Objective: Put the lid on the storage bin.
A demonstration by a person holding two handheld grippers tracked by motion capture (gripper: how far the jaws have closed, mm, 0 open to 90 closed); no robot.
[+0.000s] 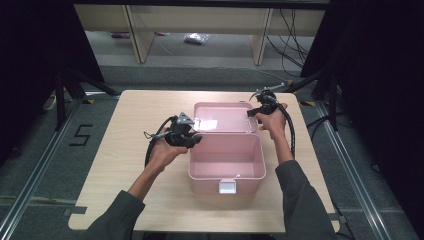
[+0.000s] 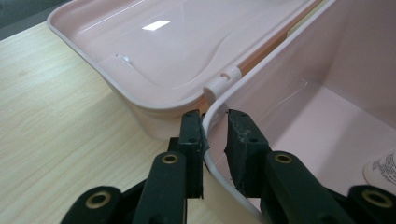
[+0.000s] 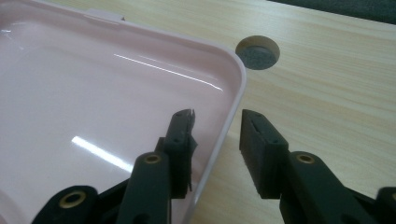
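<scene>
A pink plastic box (image 1: 227, 159) stands open in the middle of the table, its lid (image 1: 222, 117) folded back flat behind it. My left gripper (image 1: 192, 140) is at the box's rear left corner. In the left gripper view the left gripper (image 2: 215, 116) straddles the box (image 2: 327, 93) wall near the hinge, shut on the rim, with the lid (image 2: 163, 56) beyond. My right gripper (image 1: 252, 112) is at the lid's right end. In the right gripper view the right gripper (image 3: 217, 114) is open astride the lid (image 3: 93, 84) edge, one pad inside, one outside, neither pressing.
The wooden table (image 1: 140, 190) has bare room left, right and in front of the box. A white latch (image 1: 227, 186) sits on the box's front wall. A round hole with a grey plug (image 3: 258, 52) lies just past the lid's corner. Stand legs flank the table.
</scene>
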